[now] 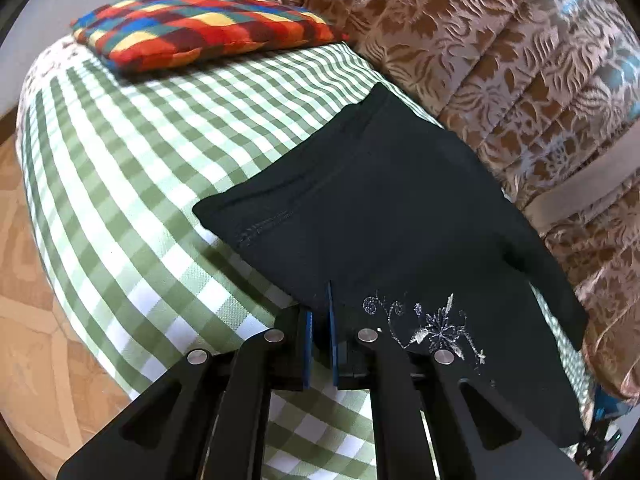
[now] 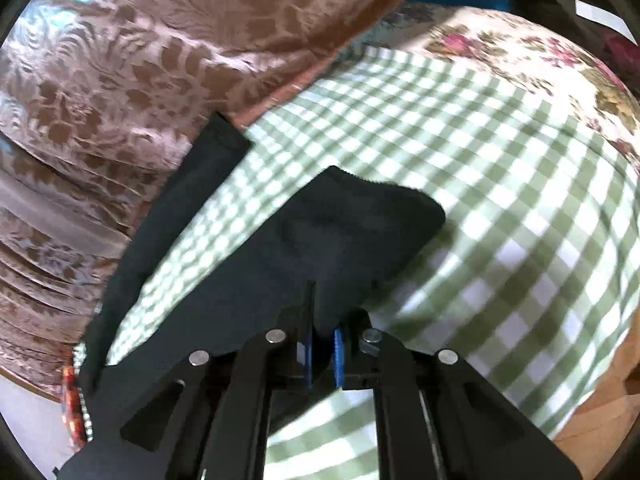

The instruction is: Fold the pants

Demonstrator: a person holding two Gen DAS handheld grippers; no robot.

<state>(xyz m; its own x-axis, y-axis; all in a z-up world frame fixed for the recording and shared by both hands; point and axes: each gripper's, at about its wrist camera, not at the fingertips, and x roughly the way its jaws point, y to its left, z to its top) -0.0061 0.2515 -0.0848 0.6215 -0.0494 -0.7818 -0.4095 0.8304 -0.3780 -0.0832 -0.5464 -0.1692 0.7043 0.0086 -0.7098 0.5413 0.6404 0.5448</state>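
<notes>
The black pants (image 1: 380, 200) lie on a green checked cloth (image 1: 140, 180), with silver floral embroidery (image 1: 440, 328) close to my left gripper (image 1: 318, 300). That gripper's blue pads are closed together at the near edge of the fabric and pinch it. In the right wrist view, my right gripper (image 2: 322, 312) is shut on a fold of the pants (image 2: 340, 232). The fold rises off the cloth, and its hemmed end points away from me. Another black strip of the pants (image 2: 180, 200) runs along the left, with checked cloth showing between the two.
A plaid cushion (image 1: 200, 24) lies at the far end of the checked cloth. Brown floral fabric (image 1: 500, 40) (image 2: 160, 40) stands along the back edge. A rose-patterned cover (image 2: 520, 52) lies beyond the cloth on the right. Patterned floor (image 1: 24, 280) shows to the left.
</notes>
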